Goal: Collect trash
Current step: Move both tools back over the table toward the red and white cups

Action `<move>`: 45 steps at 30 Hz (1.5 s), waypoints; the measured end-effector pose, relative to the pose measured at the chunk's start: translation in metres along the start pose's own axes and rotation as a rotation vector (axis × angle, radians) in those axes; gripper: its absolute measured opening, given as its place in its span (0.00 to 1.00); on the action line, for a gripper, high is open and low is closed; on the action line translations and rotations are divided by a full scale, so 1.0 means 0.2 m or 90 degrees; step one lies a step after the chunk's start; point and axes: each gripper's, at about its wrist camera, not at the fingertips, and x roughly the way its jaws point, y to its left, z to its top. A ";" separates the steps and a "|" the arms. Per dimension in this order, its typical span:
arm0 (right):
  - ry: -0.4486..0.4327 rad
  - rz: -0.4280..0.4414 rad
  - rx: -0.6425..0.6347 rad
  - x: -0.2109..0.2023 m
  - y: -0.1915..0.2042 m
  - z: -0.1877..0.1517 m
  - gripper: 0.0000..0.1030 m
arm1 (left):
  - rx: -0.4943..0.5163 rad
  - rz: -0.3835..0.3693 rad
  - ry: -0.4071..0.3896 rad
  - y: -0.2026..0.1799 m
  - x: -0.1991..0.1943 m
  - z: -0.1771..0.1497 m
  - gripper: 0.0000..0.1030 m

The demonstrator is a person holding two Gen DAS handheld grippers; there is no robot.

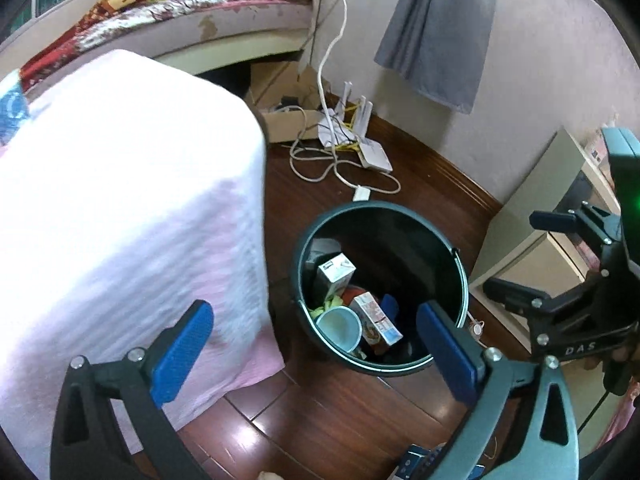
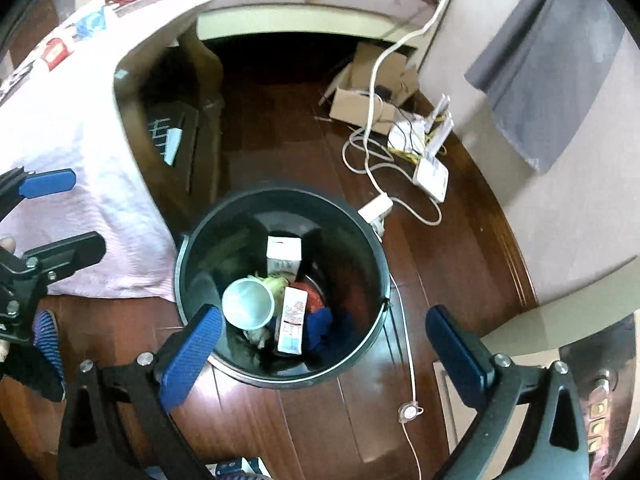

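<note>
A: Item one, the landmark?

B: Dark round bin, standing on the wood floor, just beside the cloth-draped surface.

A: Contents of the bin?

B: Pale blue cup on its side, mouth facing up. Upright white carton behind it. Printed carton lying beside the cup. Blue wrapper next to that carton. Yellow-green scrap between cup and upright carton.

A: Tongs?

B: Left tongs, above the bin's near rim, blue pads spread wide apart, nothing between them. Right tongs, likewise over the bin, spread wide, empty.

A: Beyond the bin?

B: White cable, white router and cardboard box on the floor near the wall; bed behind.
</note>
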 end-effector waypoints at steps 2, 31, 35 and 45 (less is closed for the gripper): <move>-0.005 0.000 0.002 -0.05 0.03 0.01 1.00 | -0.001 0.007 -0.009 0.01 -0.05 0.00 0.99; -0.123 0.070 -0.072 -0.41 0.53 0.32 1.00 | -0.074 0.121 -0.132 0.44 -0.55 0.04 0.99; -0.129 0.082 -0.092 -0.42 0.62 0.38 1.00 | -0.094 0.138 -0.138 0.54 -0.58 0.03 0.99; -0.155 0.112 -0.132 -0.45 0.86 0.55 1.00 | -0.132 0.179 -0.146 0.76 -0.65 -0.02 0.99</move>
